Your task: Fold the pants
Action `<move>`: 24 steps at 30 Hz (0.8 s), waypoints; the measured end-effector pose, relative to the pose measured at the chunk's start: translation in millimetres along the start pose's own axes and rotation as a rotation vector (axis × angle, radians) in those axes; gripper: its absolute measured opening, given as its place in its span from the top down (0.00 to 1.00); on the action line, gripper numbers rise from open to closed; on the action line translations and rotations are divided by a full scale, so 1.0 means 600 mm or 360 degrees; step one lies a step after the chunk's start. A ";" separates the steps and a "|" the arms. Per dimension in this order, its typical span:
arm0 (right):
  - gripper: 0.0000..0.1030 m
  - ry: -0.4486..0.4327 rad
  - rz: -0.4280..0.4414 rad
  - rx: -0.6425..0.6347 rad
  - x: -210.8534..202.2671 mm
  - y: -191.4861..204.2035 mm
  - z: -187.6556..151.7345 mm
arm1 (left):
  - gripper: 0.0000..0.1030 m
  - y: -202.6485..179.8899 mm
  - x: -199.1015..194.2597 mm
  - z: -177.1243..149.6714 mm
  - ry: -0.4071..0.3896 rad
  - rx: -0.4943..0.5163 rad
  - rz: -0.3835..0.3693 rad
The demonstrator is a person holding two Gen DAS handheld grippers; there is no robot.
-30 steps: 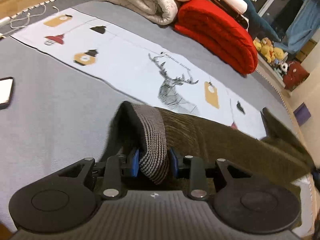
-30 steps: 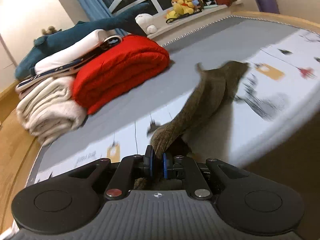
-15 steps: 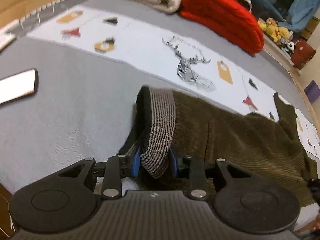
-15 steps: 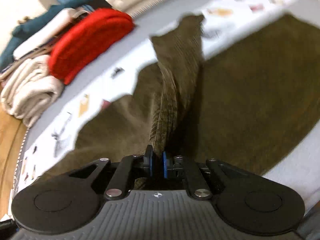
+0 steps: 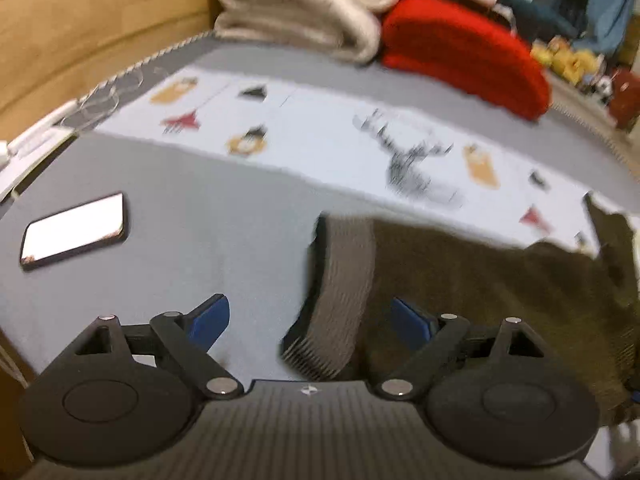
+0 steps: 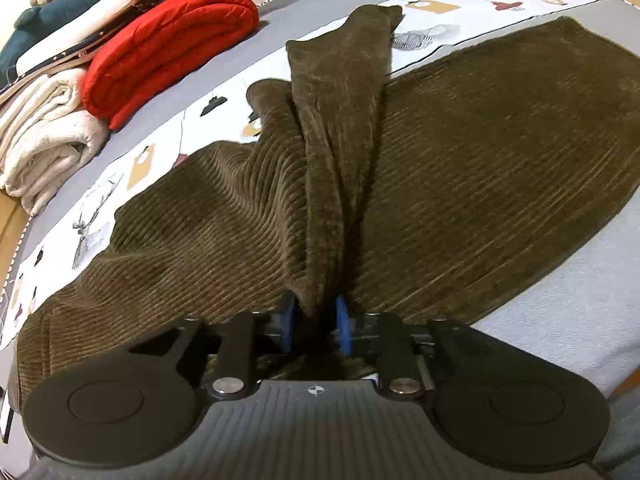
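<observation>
On the left, the left gripper point(image 5: 308, 322) is opening now: half a sec ago its blue pads point(image 5: 210, 320) were clamped on the striped waistband point(image 5: 344, 280) of the pants point(image 6: 460, 168), and now they stand wide apart, with the band lying loose between them, touching neither pad. The waistband end rests on the grey bedsheet point(image 5: 200, 248), just in front of the tongs, a bit toward the right pad; a phone point(image 5: 74, 230) lies well apart, ahead and to the left. On the right, the right gripper point(image 6: 316, 322) is also opening. A sec ago it pinched a pant leg tight in the air; now the brown corduroy is spread low on the bed in front of it, and a bunched ridge of fabric point(image 6: 340, 140) runs from between the pads straight ahead. Cloth is still between those pads, but I cannot tell if they still press on it; a gap seems to show on each side. Meaning, I think: the garment was carried down and is being let go, so one lay-down step is about finished. The ridge in the middle prob. needs smoothing before the next fold.
</observation>
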State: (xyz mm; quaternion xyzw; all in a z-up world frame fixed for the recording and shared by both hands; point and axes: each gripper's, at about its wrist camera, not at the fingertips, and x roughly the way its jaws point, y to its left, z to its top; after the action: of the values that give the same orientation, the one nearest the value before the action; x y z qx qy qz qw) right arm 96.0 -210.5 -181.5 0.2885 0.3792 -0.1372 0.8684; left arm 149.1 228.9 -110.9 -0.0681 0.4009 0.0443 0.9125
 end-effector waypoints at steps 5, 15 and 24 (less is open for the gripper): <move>0.42 -0.0243 -0.0036 -0.0110 -0.041 0.022 0.060 | 0.11 -0.063 -0.004 0.014 -0.0170 0.0025 -0.0135; 0.40 -0.0399 -0.0154 -0.0193 0.063 0.056 0.275 | 0.11 -0.208 0.098 0.020 0.0030 0.0215 -0.0225; 0.40 -0.0058 -0.0269 -0.0207 0.312 0.108 0.364 | 0.11 -0.245 0.154 0.003 0.0163 0.0406 -0.0154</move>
State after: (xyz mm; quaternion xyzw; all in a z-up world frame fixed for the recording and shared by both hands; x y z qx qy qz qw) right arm 378.7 -294.7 -174.7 0.1961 0.3945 -0.1903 0.8773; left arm 232.4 86.5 -165.0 0.0272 0.4456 -0.0545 0.8932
